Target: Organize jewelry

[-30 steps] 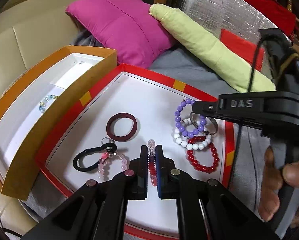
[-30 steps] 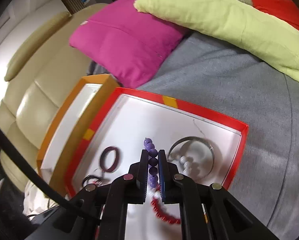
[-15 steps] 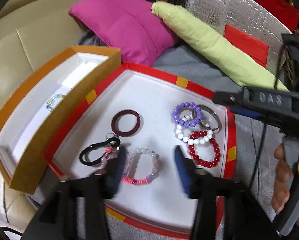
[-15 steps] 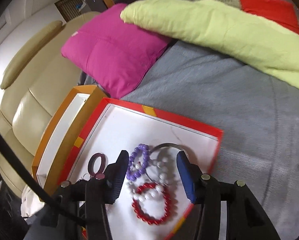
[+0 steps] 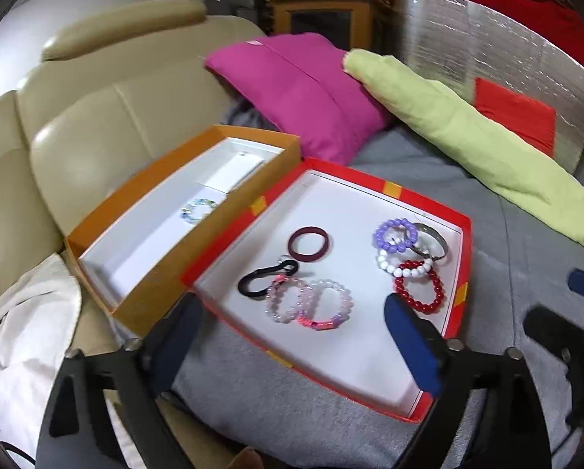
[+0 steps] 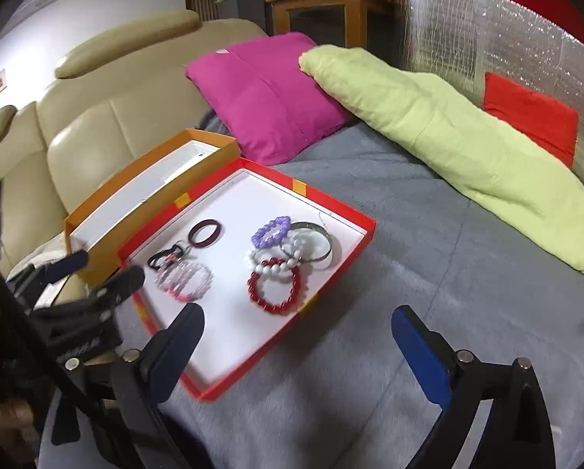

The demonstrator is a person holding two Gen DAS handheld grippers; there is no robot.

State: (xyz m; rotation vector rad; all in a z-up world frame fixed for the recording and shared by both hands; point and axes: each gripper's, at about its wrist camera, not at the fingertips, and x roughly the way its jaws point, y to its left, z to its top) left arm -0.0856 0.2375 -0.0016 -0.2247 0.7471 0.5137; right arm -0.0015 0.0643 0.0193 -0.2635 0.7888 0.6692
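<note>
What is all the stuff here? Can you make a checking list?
Surface: grey blanket over a sofa.
Job's things: red tray holding a red bracelet, purple bracelet, dark ring and others; orange box with one pale bracelet.
Clutter: pink pillow, green pillow.
Grippers: left gripper open, empty; right gripper open, empty.
Cables: black cable at left.
Surroundings: beige sofa, silver sheet.

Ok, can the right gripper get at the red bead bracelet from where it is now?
Probably yes. The right gripper is open and empty, and the red bead bracelet lies uncovered in the red tray; only the white bead bracelet touches its far edge.
</note>
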